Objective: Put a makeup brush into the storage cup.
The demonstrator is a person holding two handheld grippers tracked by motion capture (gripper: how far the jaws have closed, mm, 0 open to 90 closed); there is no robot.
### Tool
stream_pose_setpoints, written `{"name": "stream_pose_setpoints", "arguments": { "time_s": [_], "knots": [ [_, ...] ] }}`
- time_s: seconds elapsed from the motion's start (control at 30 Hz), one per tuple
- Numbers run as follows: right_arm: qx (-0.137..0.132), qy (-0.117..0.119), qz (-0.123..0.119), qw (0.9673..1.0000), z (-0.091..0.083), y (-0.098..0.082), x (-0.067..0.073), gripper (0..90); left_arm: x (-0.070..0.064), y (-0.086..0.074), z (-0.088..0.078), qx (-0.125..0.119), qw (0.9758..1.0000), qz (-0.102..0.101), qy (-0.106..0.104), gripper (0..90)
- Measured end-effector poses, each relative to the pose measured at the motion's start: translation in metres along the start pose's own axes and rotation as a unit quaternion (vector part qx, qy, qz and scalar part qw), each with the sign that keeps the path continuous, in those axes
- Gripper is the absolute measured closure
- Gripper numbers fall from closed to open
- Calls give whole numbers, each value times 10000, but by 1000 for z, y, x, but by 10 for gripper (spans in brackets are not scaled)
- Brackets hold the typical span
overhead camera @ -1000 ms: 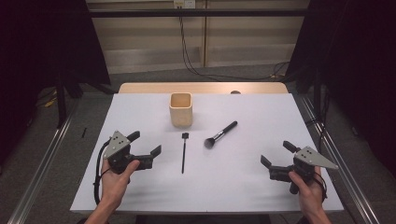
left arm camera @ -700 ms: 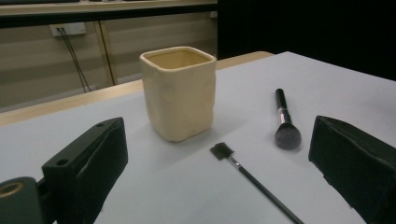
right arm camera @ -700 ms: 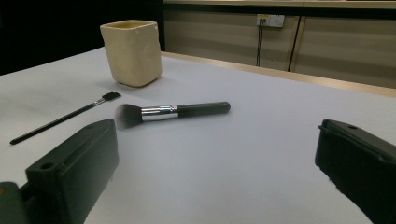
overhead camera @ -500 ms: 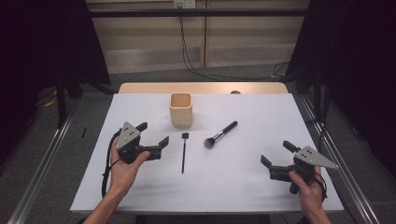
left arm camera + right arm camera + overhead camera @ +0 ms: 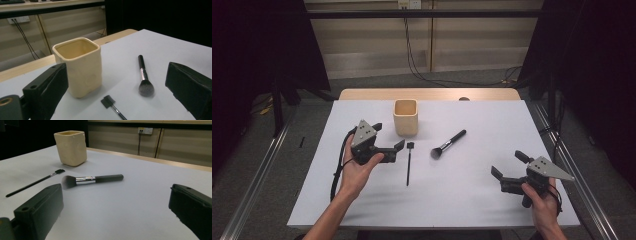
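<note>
Left gripper [image 5: 388, 139] found raised over the left part of the white table [image 5: 472, 200], jaws spread wide and holding nothing, one jaw tip close beside the head of the thin brush [image 5: 409, 162]. Seen through its own camera: cream cup [image 5: 78, 66] standing upright just ahead, nearer the left jaw; flat dark head of the thin brush lying directly in front of the cup base and between the jaws, not touching either; handle running back toward the gripper and out of the bottom edge. Powder brush [image 5: 143, 76] noted farther ahead and toward the right jaw, bristles nearest, handle pointing away, well clear of the cup. Right gripper [image 5: 508, 170] found low at the near right of the table, held in the right hand [image 5: 544, 205], jaws likewise wide apart and empty. Along its jaws: powder brush lying flat ahead, bristles toward the left jaw, handle toward the middle; thin brush beyond it on the left, lying slantwise; cup farthest off, past both brushes. No contact observed between either gripper and any brush or the cup. Left hand [image 5: 357, 172] wrapped around the left gripper's body, cable [image 5: 337, 170] hanging beside the wrist.
</note>
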State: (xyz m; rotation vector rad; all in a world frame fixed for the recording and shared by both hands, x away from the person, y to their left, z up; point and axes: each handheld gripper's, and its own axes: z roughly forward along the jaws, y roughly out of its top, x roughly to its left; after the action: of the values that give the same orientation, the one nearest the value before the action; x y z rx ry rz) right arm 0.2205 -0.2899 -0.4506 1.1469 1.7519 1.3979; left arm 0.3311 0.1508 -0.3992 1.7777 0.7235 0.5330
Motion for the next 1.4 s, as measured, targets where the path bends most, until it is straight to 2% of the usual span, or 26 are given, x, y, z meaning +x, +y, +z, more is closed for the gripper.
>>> {"name": "stream_pose_setpoints", "arguments": {
  "time_s": [0.13, 0.47, 0.67, 0.73, 0.8, 0.83, 0.9, 1.0, 1.17, 1.3, 1.37, 1.4],
  "knots": [
    [6, 5, -5, 10000, 0, 0, 0, 0, 0, 4, 7, 83, 9999, -99, -38, 48],
    [43, 44, -24, 10000, 1, 0, 0, 0, -2, 10, 23, 227, 9997, -60, 23, 54],
    [52, 19, -35, 10000, 0, -1, -1, 0, 2, 10, 31, 438, 9990, -15, 80, 58],
    [53, 38, -28, 10000, 1, 0, 0, 0, 3, 11, 34, 519, 9986, -57, 34, 58],
    [59, 43, -56, 10000, 1, 0, 0, 0, 2, 14, 37, 631, 9980, 8, 30, 58],
    [56, 46, -59, 10000, 1, 0, 0, 0, 2, 15, 39, 679, 9977, -57, 17, 61],
    [49, 49, -44, 10000, 1, 0, 0, 0, 2, 17, 42, 879, 9961, -89, 45, 61],
    [55, 49, -44, 10000, 1, 0, 0, 0, 4, 18, 46, 1293, 9915, -139, -101, 61],
    [68, 66, -62, 9999, 1, -1, 0, 0, 6, 15, 50, 1618, 9866, -194, -110, 61],
    [80, 83, -68, 9999, 2, 0, 1, 0, 5, 17, 52, 1988, 9800, -102, -23, 61],
    [84, 79, -65, 9999, 2, 0, 1, 0, 6, 18, 55, 2208, 9752, -135, -95, 61],
    [87, 80, -59, 9999, 2, -1, 0, 0, 6, 18, 57, 2275, 9736, -154, -110, 61]
  ]
}}
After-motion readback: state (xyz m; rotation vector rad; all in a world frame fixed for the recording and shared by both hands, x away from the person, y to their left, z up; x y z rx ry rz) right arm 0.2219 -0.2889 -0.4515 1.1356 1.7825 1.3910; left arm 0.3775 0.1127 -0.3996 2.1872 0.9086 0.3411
